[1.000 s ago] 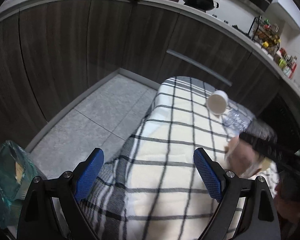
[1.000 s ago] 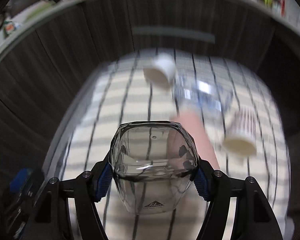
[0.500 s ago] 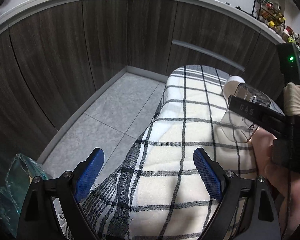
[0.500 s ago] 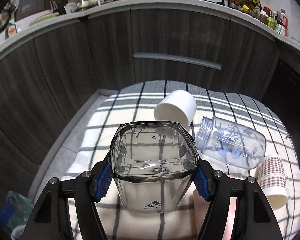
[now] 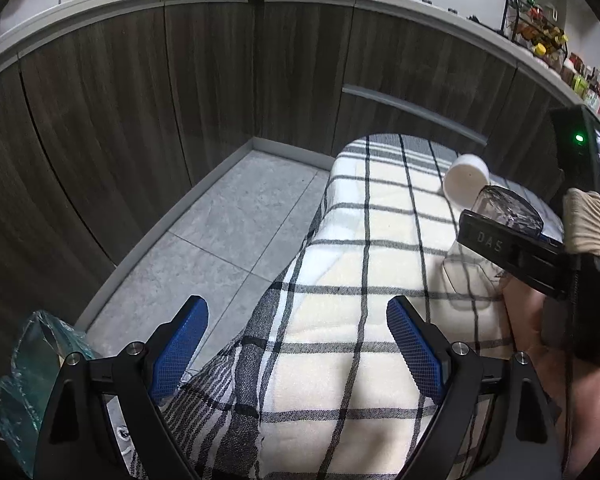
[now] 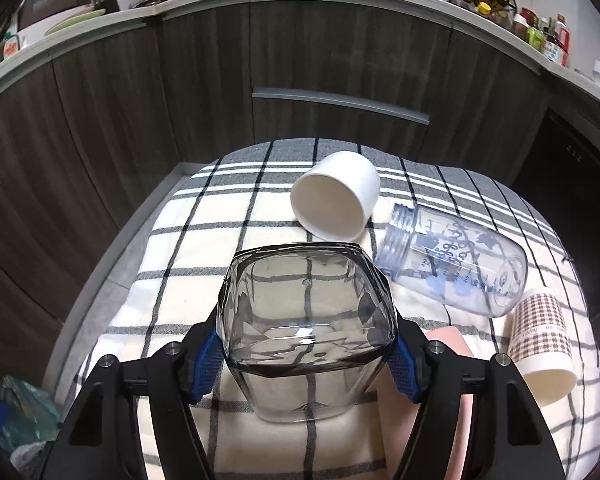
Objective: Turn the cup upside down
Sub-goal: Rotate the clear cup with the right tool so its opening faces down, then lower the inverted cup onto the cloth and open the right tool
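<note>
Held item: clear faceted glass cup [image 6: 306, 322], centre of the right wrist view, its wider end toward the camera, narrower end resting on or just above the checked cloth [image 6: 172, 264]; contact cannot be confirmed
Right gripper [image 6: 306, 354]: blue pads clamped on the cup's two sides near the wide end
Left gripper [image 5: 296, 346]: jaws apart, nothing between them, hanging over the lower cloth edge
Neighbours: white cup [image 6: 336, 200] on its side, upper centre; clear bottle [image 6: 456, 266] on its side, centre right; patterned paper cup [image 6: 540, 344], lower right; pink object [image 6: 446, 338] just behind the glass
Task status: judged to be at the set-down stage
Risk, slip: smooth facets against narrow pads; a loosened grip during rotation could drop the glass
Risk, collision: bottle mouth lies just beside the glass; a wide swing could knock it
Risk, tipping: soft, uneven cloth may leave the cup tilted on release
</note>
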Tool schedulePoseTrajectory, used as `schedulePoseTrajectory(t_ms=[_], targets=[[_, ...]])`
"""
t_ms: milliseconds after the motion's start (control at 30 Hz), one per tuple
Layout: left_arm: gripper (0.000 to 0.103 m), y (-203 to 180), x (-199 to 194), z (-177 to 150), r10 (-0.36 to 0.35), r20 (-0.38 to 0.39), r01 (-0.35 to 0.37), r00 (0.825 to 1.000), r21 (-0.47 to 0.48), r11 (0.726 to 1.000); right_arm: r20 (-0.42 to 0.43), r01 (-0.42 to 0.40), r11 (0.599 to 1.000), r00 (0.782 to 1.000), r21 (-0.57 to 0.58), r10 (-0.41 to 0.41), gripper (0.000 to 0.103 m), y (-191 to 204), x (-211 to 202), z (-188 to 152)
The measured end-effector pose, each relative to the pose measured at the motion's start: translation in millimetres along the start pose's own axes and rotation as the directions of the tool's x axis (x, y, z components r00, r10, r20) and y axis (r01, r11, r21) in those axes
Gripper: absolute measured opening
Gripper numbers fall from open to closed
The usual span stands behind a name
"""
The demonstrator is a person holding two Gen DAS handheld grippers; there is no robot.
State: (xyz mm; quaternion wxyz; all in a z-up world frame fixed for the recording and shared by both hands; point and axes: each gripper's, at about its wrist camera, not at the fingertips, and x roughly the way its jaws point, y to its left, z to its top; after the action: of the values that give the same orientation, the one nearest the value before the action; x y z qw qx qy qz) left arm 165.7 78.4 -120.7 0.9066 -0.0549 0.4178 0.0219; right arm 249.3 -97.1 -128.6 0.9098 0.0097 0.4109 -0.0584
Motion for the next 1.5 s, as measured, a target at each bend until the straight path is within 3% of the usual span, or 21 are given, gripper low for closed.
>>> schedulePoseTrajectory(t_ms=[133, 300, 767, 1100, 1200, 1267, 1500], targets=[[0.092, 8, -9, 0, -0.037, 0.005, 0.037, 0.999, -0.025, 0.999, 0.037, -0.023, 0.999, 0.999, -0.042, 0.025, 0.068, 4, -33, -3], [0.092, 19, -32, -8, -0.054, 0.008, 0.055, 0.999, -0.056, 0.997, 0.01, -0.069, 0.993, 0.997, -0.099, 0.07, 0.068, 9, -73, -33], [0.092, 12, -50, -28, -0.065, 0.004, 0.065, 0.998, -0.006, 0.998, -0.046, -0.061, 0.995, 0.997, -0.074, 0.058, 0.069, 4, -93, -107], [0.092, 3, -58, -30, -0.054, 0.039, 0.052, 0.998, 0.036, 0.998, -0.038, -0.071, 0.995, 0.997, -0.076, 0.068, 0.069, 2, -107, -119], [0.092, 0, -66, -30, -0.055, 0.054, 0.052, 0.997, 0.058, 0.997, -0.021, -0.073, 0.996, 0.997, -0.059, 0.072, 0.074, -2, -112, -120], [0.092, -1, -74, -31, -0.065, 0.066, 0.06, 0.996, 0.069, 0.996, 0.0, -0.079, 0.995, 0.997, -0.053, 0.079, 0.081, -5, -120, -119], [0.092, -10, -116, -39, -0.105, 0.122, 0.094, 0.987, 0.096, 0.991, 0.064, -0.104, 0.995, 0.993, -0.008, 0.104, 0.082, -27, -168, -120]])
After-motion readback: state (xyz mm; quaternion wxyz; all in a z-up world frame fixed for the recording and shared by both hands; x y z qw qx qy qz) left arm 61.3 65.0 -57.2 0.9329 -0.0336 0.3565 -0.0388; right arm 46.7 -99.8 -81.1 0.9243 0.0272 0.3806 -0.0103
